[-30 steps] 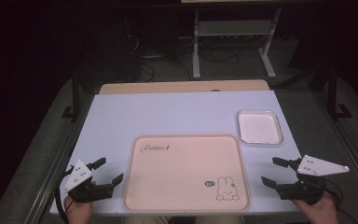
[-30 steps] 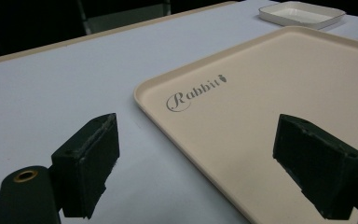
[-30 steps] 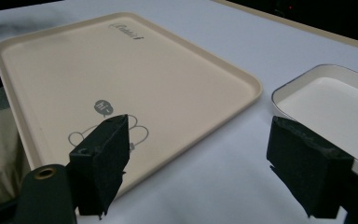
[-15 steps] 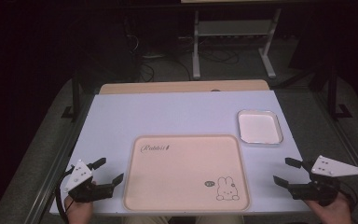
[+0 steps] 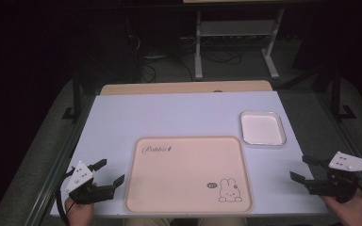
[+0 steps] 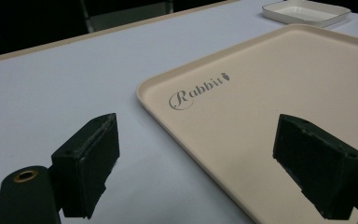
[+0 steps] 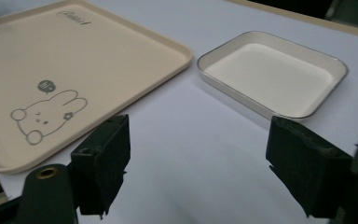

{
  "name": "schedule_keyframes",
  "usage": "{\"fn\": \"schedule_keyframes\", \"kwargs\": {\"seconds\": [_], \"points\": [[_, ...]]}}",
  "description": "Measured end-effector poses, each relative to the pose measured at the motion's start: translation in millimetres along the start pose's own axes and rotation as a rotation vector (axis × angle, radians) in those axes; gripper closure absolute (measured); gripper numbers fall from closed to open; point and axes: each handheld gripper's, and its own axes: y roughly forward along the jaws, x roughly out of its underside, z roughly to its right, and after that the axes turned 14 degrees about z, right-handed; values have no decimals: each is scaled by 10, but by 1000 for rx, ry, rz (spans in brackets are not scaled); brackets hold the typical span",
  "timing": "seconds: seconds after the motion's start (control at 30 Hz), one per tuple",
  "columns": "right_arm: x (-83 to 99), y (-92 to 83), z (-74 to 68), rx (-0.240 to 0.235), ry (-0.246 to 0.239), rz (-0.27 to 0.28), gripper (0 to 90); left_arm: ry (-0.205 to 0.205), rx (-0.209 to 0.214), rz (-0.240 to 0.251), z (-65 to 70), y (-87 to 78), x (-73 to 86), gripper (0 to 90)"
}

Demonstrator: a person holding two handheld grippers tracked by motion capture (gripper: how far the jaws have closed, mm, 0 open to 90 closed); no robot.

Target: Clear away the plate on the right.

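While both jaws gape, the left hand-held gripper (image 5: 107, 173) sits just beside the beige rectangular plastic tray (image 5: 188, 173), near the desk's (image 5: 169, 117) front edge.

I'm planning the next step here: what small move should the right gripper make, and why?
Probably ease the right gripper forward toward the small white dish: its jaws stand open and empty, and the dish lies just ahead beside the beige tray.

Beige rabbit-print tray (image 5: 188, 174) lies flat, small white dish (image 5: 262, 128) just beside.
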Motion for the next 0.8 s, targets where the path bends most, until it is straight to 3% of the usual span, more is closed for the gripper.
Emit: {"fn": "schedule_keyframes", "kwargs": {"seconds": [0.33,0.8], "points": [[-7,-72,315,57,44,-3,209,2,-1,-6,-2,9,6,139],[-164,129,659,90,68,-54,249,-6,-5,-2,-20,4,11,139]]}}
